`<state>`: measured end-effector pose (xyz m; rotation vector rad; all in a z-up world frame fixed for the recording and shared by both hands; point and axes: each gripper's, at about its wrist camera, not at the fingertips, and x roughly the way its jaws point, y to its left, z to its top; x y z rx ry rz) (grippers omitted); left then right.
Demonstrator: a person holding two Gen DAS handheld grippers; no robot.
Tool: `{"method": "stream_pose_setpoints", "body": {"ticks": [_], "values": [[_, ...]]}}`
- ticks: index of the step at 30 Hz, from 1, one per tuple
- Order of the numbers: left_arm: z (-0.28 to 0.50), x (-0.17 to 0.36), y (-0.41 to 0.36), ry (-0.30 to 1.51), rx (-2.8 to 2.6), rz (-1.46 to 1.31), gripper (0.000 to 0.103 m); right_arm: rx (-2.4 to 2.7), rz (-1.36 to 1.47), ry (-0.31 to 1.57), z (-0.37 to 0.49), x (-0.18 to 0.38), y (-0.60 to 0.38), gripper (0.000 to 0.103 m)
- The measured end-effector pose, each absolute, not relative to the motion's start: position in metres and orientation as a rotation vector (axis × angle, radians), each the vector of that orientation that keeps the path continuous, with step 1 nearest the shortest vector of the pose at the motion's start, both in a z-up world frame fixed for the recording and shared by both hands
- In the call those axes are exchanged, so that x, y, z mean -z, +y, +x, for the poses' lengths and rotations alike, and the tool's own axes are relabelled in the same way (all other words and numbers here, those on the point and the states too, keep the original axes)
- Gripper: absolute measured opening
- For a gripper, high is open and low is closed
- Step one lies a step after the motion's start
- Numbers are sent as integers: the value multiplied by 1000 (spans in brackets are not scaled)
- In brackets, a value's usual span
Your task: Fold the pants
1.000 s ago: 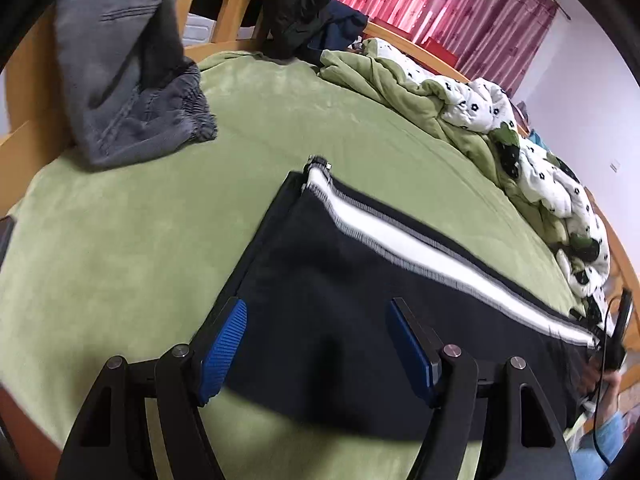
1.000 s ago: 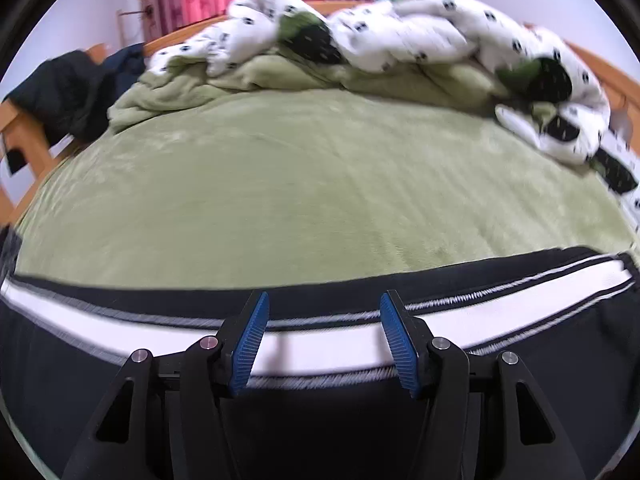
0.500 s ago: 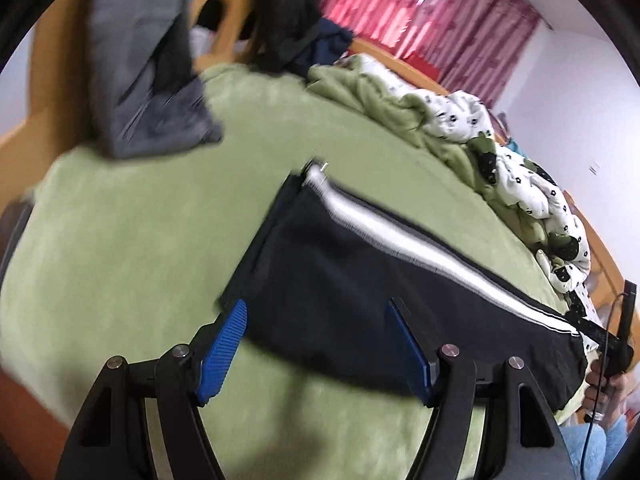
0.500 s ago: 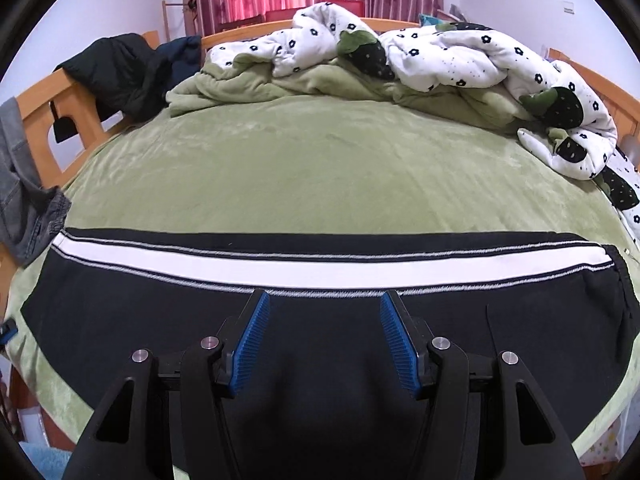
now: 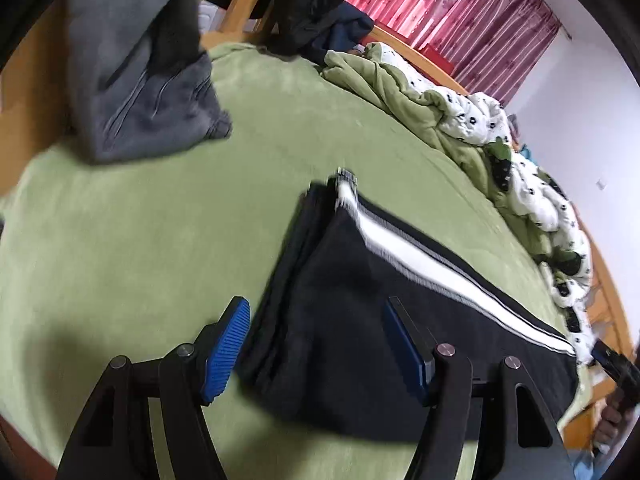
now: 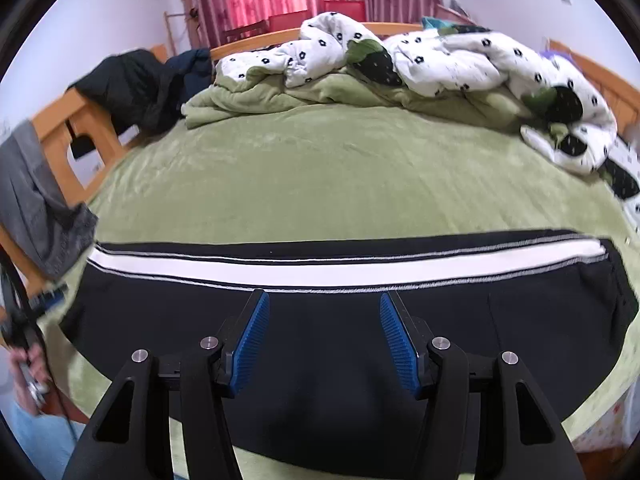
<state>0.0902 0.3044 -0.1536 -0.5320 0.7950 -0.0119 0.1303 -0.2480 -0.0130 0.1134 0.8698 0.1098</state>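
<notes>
Left gripper [image 5: 314,346] hangs over the near left end of the black pants [image 5: 360,320], jaws narrowing from roughly halfway, one blue pad out over the green blanket [image 5: 160,240], nothing pinched yet. Risk here, I'd say: closing this high catches only the top layer, and the stacked edges slide apart. A grey garment [image 5: 140,92] sits far left.

Over to the right view: right gripper [image 6: 322,338] hovers above the pants [image 6: 320,400], jaws about half open, empty. The pants lie flat across the blanket's near edge, white stripe [image 6: 320,270] on the far side.
</notes>
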Motion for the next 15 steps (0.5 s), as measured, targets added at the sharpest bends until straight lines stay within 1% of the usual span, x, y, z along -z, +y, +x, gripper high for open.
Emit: {"method": "stream_pose_setpoints", "body": {"ticks": [5,8,14,15], "values": [[46,173,305,811,80,-650,67,-119,206,870,120,17,-256,57],[43,194,293,846,116,-710,67,-117,223,892,117,25,-258,57],[56,204,277,711,39,-740,67,-100,241,880,108,28,-264,57],[61,205,277,702,30,-760,65,-101,258,875,106,28,-266,57]]}}
